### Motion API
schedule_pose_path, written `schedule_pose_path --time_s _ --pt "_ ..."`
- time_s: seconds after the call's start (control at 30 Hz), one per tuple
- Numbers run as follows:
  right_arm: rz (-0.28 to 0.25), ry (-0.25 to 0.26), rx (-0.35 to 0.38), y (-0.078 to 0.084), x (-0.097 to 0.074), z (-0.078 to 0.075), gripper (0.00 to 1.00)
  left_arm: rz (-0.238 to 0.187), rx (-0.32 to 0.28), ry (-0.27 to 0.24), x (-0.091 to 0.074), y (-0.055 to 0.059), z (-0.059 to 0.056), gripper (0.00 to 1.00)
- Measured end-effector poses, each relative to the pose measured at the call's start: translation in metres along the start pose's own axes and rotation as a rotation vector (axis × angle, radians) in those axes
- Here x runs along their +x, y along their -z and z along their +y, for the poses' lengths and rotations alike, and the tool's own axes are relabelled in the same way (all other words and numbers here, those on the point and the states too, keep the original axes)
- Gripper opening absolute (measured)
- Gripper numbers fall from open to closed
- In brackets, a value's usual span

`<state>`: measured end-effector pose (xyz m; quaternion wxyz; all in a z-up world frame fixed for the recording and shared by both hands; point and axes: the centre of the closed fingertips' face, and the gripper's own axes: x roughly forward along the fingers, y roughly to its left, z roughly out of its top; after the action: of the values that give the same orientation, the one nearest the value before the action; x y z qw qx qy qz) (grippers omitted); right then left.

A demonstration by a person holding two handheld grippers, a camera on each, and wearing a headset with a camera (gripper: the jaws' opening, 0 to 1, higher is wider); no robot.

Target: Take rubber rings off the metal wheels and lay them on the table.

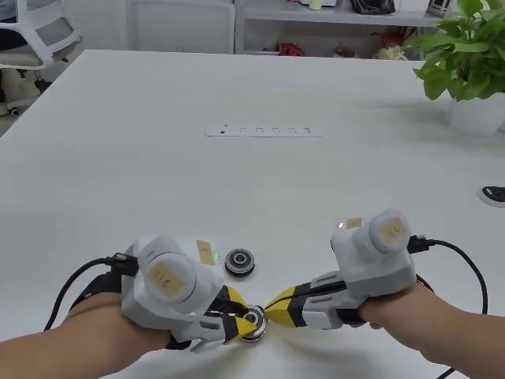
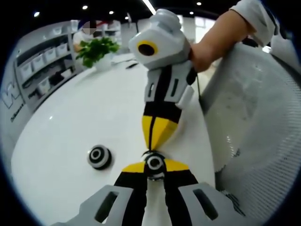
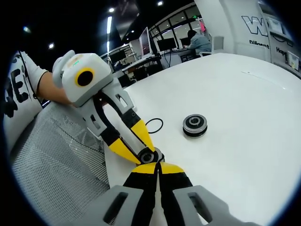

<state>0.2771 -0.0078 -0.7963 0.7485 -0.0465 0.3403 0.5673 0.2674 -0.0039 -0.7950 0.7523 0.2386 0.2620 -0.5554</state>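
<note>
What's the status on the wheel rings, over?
Status: left claw shut on a metal wheel; right claw shut, tips at its rim. One rubber ring lies loose on table; second wheel stands nearby. Nothing in the way.

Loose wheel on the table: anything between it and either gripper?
Nothing visible. The loose wheel stands on bare table, just beyond the left gripper and apart from it. Both are occupied, though: the left gripper and the right gripper meet at a second wheel by the near edge.

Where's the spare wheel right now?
In the head view, the spare wheel lies on the table just beyond the left gripper, near the person's edge.
</note>
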Motion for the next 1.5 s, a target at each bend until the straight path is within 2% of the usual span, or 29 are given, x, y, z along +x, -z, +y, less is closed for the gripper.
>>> schedule_pose_path --time_s 0.33,0.8,1.1,1.17,1.23,1.5 --pt "-0.001 -0.010 0.003 -0.002 0.000 0.005 0.00 0.002 -0.003 -0.001 0.000 0.000 0.000 0.13" --pt "-0.002 -0.043 -0.035 -0.006 0.004 0.015 0.00 0.004 0.000 0.004 0.000 0.000 -0.002 0.13" --pt "-0.010 -0.052 -0.035 -0.007 0.004 0.016 0.00 0.003 -0.001 0.004 0.000 0.000 -0.001 0.13" --pt "-0.027 -0.074 -0.028 -0.010 0.004 0.020 0.00 0.002 -0.001 0.004 0.000 0.000 -0.001 0.13" --pt "-0.018 -0.065 -0.046 -0.010 0.004 0.020 0.00 0.001 -0.001 0.004 0.000 0.000 -0.001 0.13" --pt "-0.025 -0.047 -0.013 -0.007 0.001 0.012 0.00 -0.007 0.003 0.006 -0.001 0.000 -0.001 0.13"
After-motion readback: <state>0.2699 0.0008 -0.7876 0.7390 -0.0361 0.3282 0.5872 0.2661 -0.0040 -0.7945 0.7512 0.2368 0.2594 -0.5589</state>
